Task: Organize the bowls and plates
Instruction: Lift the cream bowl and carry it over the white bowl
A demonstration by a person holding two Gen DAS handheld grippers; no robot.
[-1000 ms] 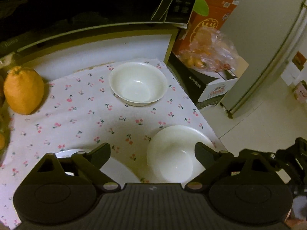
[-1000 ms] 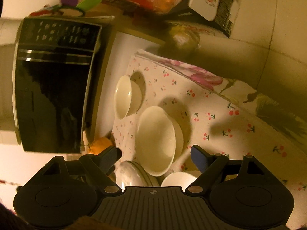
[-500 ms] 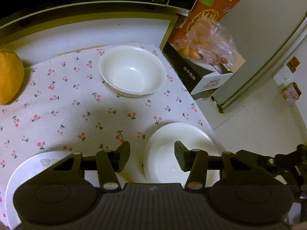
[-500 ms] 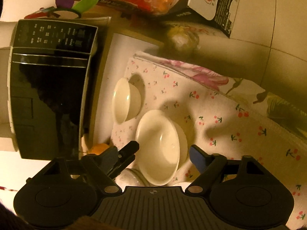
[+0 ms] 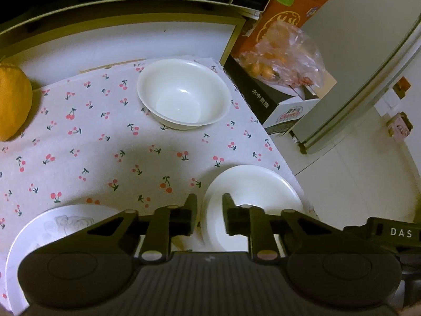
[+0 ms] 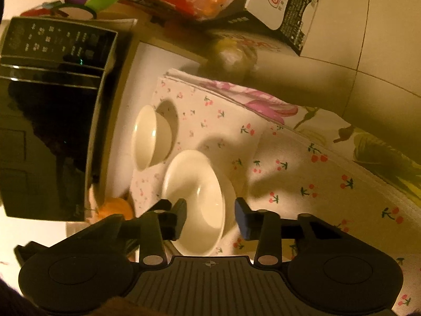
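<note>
Closing on opposite rims of the same plain white plate (image 5: 252, 192), the left gripper (image 5: 209, 210) looks nearly pinched on its near edge while the right gripper (image 6: 210, 212) straddles the far lip, not yet pressing. Probably a steady two-handed lift off the cherry-print cloth (image 5: 105, 158), at the table corner.

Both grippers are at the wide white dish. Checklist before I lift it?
1. Left gripper jaws closing, rim of shallow white ceramic dish between them: ok.
2. Right gripper jaws closing, dish wall between them, gap at the blue pad: not ok.
3. Dish empty: ok.
4. Small white bowl apart from dish: ok.
5. Grey-patterned plate clear of left gripper: cannot tell.
</note>
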